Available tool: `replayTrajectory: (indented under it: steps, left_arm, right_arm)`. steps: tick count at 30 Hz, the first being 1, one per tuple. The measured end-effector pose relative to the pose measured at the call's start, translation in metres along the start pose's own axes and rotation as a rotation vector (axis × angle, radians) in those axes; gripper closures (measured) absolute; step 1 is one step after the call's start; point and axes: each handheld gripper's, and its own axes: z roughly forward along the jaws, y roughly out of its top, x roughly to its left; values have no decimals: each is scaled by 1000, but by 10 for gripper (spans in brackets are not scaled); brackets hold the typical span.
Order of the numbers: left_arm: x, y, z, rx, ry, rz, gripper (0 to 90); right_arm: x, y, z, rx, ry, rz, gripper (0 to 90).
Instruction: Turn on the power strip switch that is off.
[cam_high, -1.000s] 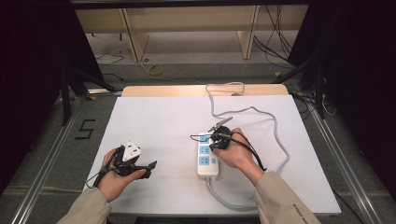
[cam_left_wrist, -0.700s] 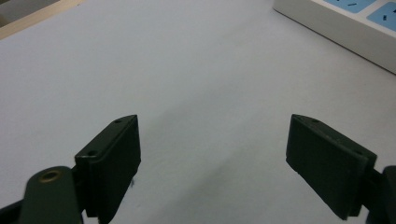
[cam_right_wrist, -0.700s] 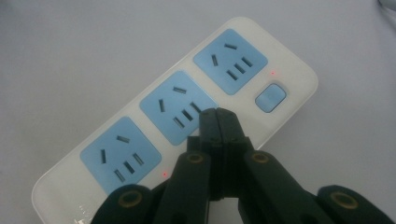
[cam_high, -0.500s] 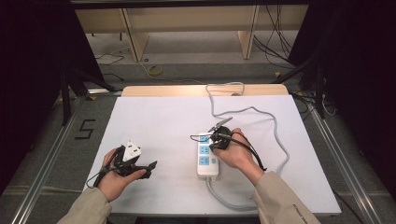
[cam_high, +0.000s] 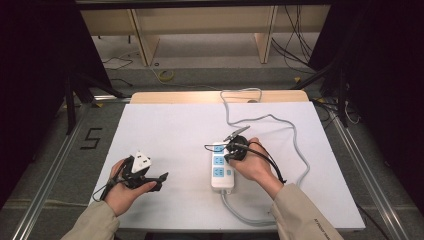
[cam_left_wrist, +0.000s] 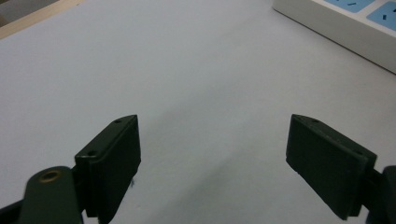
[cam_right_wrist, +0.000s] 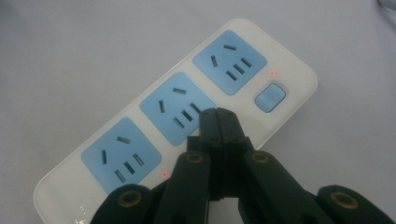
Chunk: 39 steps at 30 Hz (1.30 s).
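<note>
So over on the left the left gripper (cam_high: 150, 177) sits low over the matte white table sheet (cam_high: 170, 130), jaws spread wide with nothing between them, just flat chunky black pads (cam_left_wrist: 114, 154) that look rubbery and squared off. There's a white plate with dark marks on top of that gripper, can't make out what it is exactly.

Moving right, the power strip (cam_high: 220, 167) lies flat on the sheet roughly mid-table, a bit right of centre. It's glossy white plastic, a long rounded-corner bar with three pale blue square socket faces (cam_right_wrist: 177, 108) in a row, each with dark slots, plus a small rounded blue button (cam_right_wrist: 270, 97) at one end. Tiny red dots glow beside the sockets. Its grey cable (cam_high: 280, 122) loops away across the sheet toward the far wooden edge.

The right gripper (cam_right_wrist: 217, 114) has its black jaws pressed tight together, nothing pinched, tips right over the edge of the middle socket face; can't tell if they actually touch it
</note>
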Motion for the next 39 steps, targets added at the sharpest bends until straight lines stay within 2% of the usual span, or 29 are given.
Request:
replayTrajectory:
  steps: [26,39]
  left_arm:
    - [0,0,1,4,-1,1,177]
    - [0,0,1,3,0,-1,177]
  right_arm:
    - [-1,-1,-2,-10,-6,-3,900]
    - [2,-1,-4,-26,-6,-23,900]
